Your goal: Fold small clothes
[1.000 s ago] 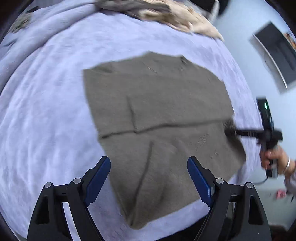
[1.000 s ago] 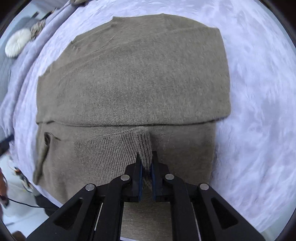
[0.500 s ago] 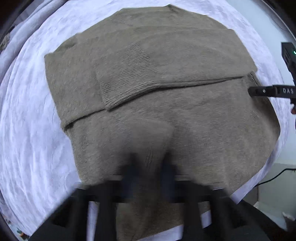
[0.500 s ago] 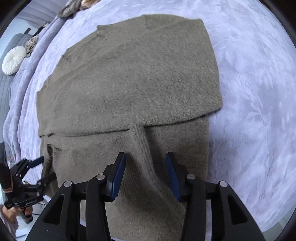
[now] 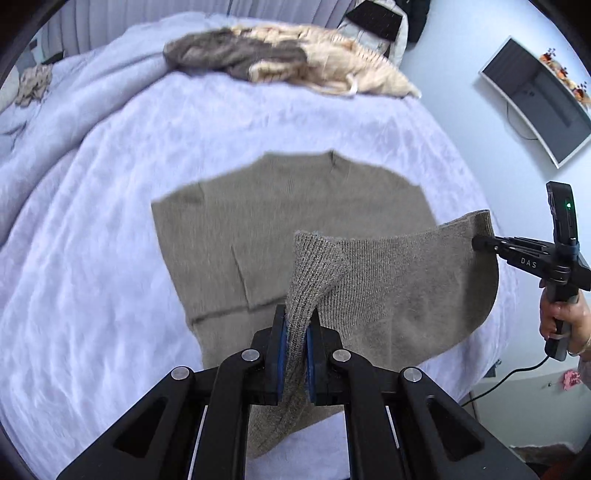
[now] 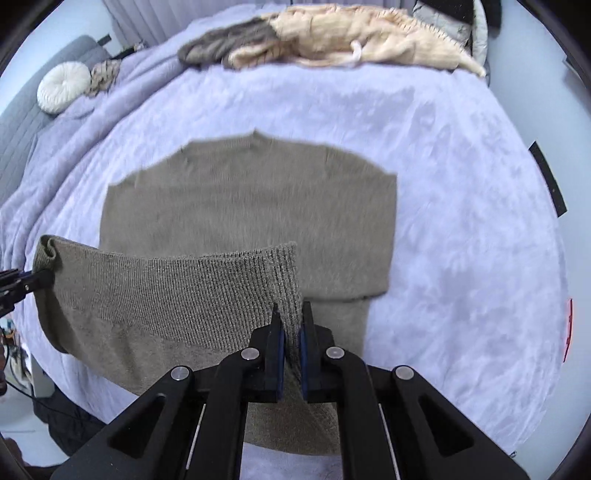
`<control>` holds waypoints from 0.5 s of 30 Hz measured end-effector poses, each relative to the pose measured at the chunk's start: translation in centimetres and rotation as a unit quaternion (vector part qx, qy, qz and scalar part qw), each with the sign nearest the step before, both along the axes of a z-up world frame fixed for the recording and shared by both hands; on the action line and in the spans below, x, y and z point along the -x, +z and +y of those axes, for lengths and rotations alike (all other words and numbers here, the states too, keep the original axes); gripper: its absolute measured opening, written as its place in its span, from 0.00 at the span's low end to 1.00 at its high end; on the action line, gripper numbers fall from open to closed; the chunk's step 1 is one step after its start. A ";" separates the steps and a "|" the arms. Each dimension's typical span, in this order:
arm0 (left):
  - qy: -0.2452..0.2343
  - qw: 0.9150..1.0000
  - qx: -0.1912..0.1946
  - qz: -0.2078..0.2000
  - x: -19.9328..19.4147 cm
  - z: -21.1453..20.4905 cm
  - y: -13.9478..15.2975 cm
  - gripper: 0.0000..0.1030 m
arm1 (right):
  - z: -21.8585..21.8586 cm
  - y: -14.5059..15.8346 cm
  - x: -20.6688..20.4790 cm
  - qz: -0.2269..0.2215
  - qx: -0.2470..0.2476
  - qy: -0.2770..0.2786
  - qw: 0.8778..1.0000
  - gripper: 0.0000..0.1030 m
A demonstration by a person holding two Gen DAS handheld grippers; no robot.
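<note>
A grey-brown knit sweater (image 5: 288, 218) lies on a lavender bedspread (image 5: 92, 221), sleeves folded in, collar at the far side. My left gripper (image 5: 295, 325) is shut on the ribbed bottom hem at one corner and holds it lifted. My right gripper (image 6: 290, 321) is shut on the other hem corner; it also shows at the right in the left wrist view (image 5: 480, 243). The hem (image 6: 166, 284) stretches raised between the two grippers above the sweater's body (image 6: 251, 199). The left gripper's tip shows at the left edge of the right wrist view (image 6: 33, 280).
A pile of cream and grey-brown clothes (image 6: 332, 33) lies at the far edge of the bed. A round white cushion (image 6: 62, 90) sits on a grey sofa at far left. A wall monitor (image 5: 535, 99) hangs at the right. The bed's near edge is just below the grippers.
Both grippers have shut on the sweater's bottom hem and lifted it off the bed. Half a second ago the right gripper was open over the hem.
</note>
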State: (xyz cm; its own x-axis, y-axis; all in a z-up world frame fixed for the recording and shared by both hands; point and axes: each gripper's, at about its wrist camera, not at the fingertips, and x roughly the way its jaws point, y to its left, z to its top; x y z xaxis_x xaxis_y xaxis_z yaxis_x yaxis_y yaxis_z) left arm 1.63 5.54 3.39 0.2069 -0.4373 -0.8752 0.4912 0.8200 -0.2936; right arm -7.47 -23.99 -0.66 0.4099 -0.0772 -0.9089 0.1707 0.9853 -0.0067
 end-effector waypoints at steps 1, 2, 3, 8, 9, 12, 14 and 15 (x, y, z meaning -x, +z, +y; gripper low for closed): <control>0.000 1.000 0.006 -0.011 -0.6 -0.2 0.7 0.09 | 0.2 0.8 -0.5 -0.012 0.007 0.001 1.000 0.07; 0.001 1.000 0.012 -0.023 -1.3 -0.4 1.5 0.09 | 0.0 1.7 -1.1 -0.024 0.013 0.002 1.000 0.07; 0.002 0.999 0.016 -0.034 -2.1 -0.6 2.0 0.09 | 0.1 2.4 -1.8 -0.034 0.017 0.004 0.999 0.07; 0.027 0.998 0.016 -0.054 -6.7 -1.7 1.4 0.09 | -0.4 3.9 -5.9 -0.058 0.035 0.011 0.998 0.07; 0.034 0.998 0.015 -0.052 -7.6 -2.0 0.7 0.09 | -0.6 3.6 -6.8 -0.057 0.036 0.012 0.998 0.07; 0.051 0.998 -0.007 -0.047 -10.2 -2.9 -2.0 0.09 | -1.3 1.8 -9.8 -0.045 0.032 0.012 0.998 0.07; 0.062 0.997 -0.020 -0.033 -11.8 -3.4 -4.1 0.09 | -1.4 -0.3 -11.7 -0.032 0.037 0.016 0.999 0.07; 0.067 0.997 -0.025 -0.028 -12.2 -3.5 -5.1 0.09 | -1.5 -1.3 -12.7 -0.025 0.042 0.018 0.999 0.07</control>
State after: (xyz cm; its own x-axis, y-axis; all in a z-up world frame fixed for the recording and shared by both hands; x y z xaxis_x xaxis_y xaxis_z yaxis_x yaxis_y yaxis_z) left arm 13.80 2.00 -1.74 0.3098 -0.3582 -0.8808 0.3904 0.8926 -0.2256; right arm 5.24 -25.50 -1.95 0.4586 -0.1367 -0.8781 0.1379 0.9871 -0.0817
